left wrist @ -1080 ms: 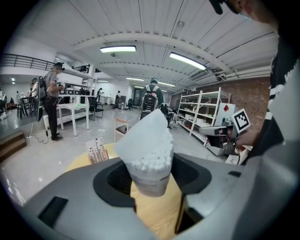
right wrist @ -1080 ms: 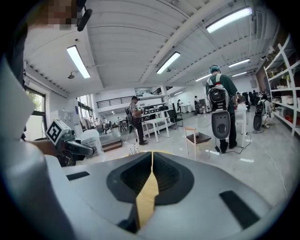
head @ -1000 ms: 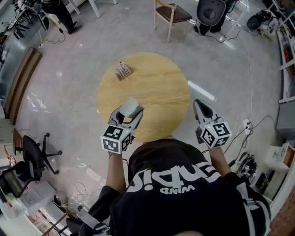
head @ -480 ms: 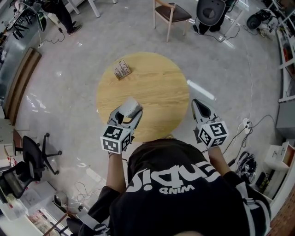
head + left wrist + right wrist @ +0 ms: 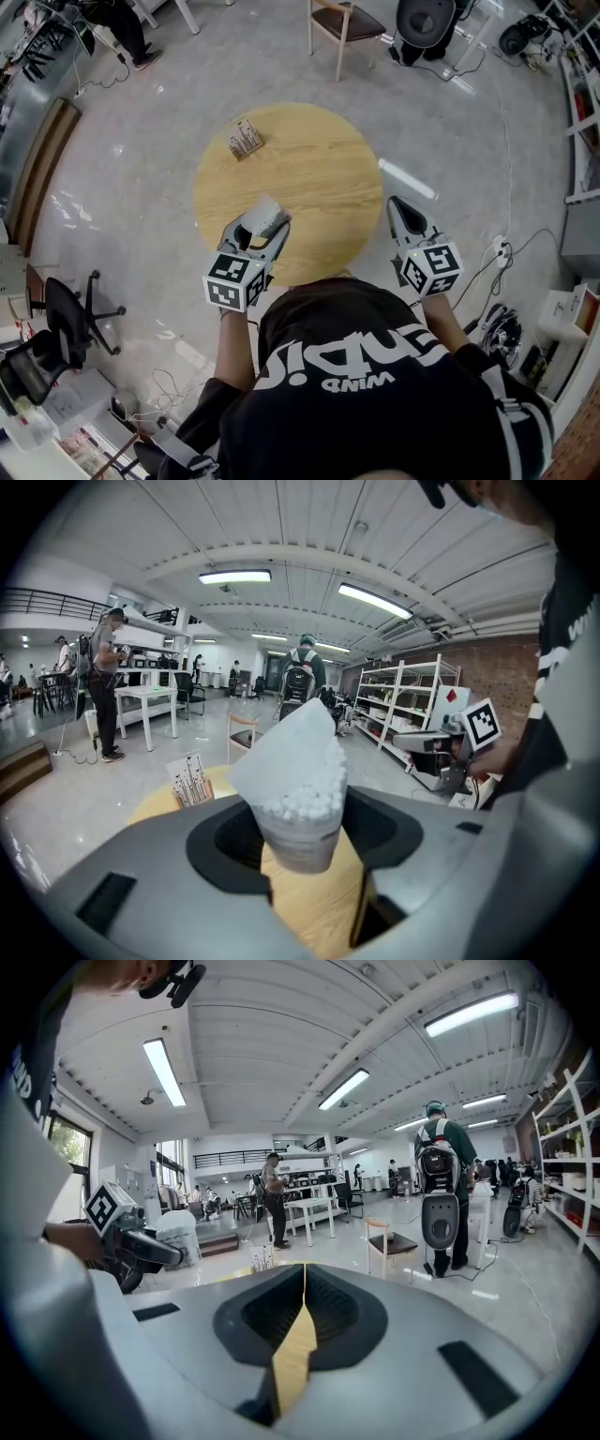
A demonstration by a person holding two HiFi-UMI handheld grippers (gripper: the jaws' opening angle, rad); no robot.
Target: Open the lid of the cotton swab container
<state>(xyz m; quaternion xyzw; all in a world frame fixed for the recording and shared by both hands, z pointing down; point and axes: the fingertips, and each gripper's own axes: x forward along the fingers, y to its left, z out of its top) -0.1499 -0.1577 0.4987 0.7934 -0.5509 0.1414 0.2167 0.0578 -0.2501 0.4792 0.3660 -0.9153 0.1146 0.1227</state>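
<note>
Cotton swab container (image 5: 298, 832) sits right between the jaws of your left tool (image 5: 262, 232), and the grip is on: the jaws stand wide, one on each side of the cup, and it hangs in them clear of the wood below. Its translucent lid (image 5: 279, 750) is up, tilted to a peak above the rim, and the white swab heads (image 5: 305, 803) are packed tight and plain to see under it. From the head view you hold the container over the near left part of the round wooden surface (image 5: 319, 178), just inside its edge.

Over to your right tool (image 5: 405, 217): jaws pressed together, nothing in them, only a thin sliver of the wood showing through the seam in the right gripper view. It hangs just off the surface's right edge, well apart from the container, pointing roughly the same way as the left.

Further out, a small rack of thin sticks (image 5: 245, 141) stands on the far left side of the surface, well apart from both tools. Beyond the surface a wooden chair (image 5: 337, 23) stands on the pale glossy floor (image 5: 141, 187).
</note>
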